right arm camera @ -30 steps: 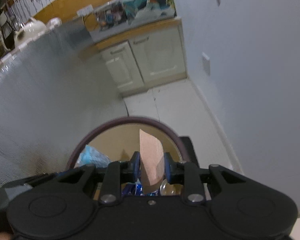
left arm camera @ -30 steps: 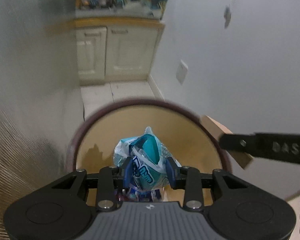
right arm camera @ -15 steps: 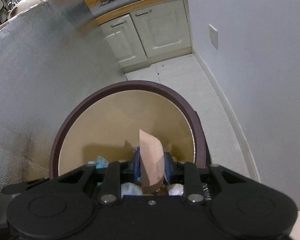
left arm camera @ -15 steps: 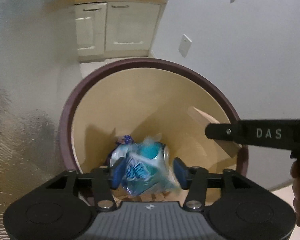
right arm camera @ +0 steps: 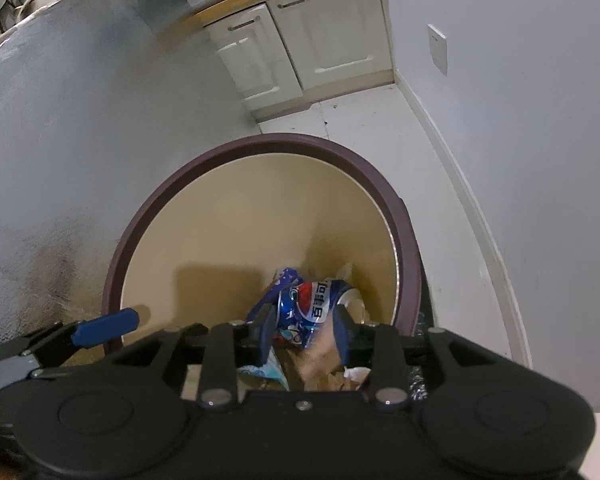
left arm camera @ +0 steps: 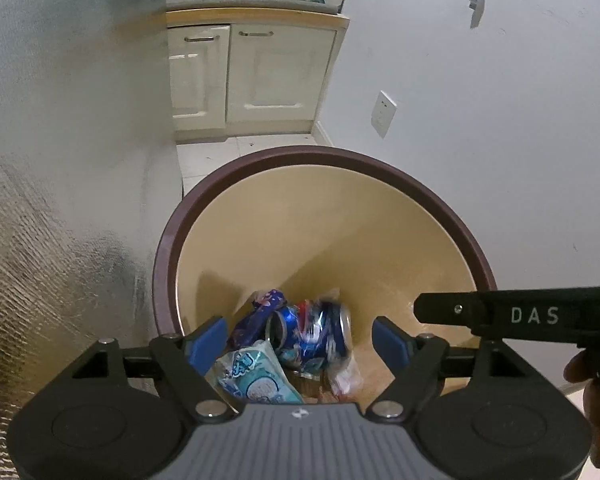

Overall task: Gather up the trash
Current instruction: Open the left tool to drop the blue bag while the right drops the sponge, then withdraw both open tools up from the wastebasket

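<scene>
Trash lies at the bottom of the bin (left arm camera: 380,208). The left gripper (left arm camera: 300,338) is opening with nothing between its jaws; a light, soft blue wrapper (left arm camera: 256,380) rests below. The right gripper (right arm camera: 304,336) is opening too, a blurred brown cardboard piece (right arm camera: 318,360) between its pads, apparently slipping free. Beyond, a dented can (right arm camera: 320,300) looks light and slippery; it is best grasped across its body.

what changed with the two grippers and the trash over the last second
The left gripper let go of the teal snack wrapper, which now lies in the bin; its jaws are opening with nothing between them. The right gripper dropped the brown cardboard piece, which is blurred just below its opening jaws. The crushed blue can and the bin itself stayed put.
</scene>
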Demonstrator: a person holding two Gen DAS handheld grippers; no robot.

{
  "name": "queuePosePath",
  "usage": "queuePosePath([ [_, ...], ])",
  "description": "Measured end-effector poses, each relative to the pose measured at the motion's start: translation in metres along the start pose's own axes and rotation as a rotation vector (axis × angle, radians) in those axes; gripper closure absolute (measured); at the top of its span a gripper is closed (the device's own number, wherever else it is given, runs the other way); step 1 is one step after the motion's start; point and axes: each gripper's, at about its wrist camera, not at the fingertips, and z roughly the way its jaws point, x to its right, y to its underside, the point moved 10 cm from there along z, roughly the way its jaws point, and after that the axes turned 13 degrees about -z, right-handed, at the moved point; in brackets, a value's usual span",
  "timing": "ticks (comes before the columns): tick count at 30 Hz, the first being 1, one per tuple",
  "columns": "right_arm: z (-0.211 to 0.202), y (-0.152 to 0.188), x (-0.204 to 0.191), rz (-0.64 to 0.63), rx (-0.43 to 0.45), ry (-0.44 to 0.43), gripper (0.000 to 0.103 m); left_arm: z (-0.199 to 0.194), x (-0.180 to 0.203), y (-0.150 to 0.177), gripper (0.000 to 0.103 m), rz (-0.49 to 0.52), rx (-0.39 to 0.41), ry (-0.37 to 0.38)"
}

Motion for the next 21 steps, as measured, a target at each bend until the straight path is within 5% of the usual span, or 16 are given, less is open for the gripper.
queuePosePath([
  [14, -0.015, 0.006, 0.004, -0.055, -0.014, 0.037, 0.061, -0.007, 0.0, 0.007, 0.015, 0.005, -0.027, -0.01],
  [21, -0.033, 0.005, 0.006, -0.099, 0.029, 0.059, 0.045, -0.021, 0.002, 0.01, 0.003, 0.016, -0.021, -0.013],
])
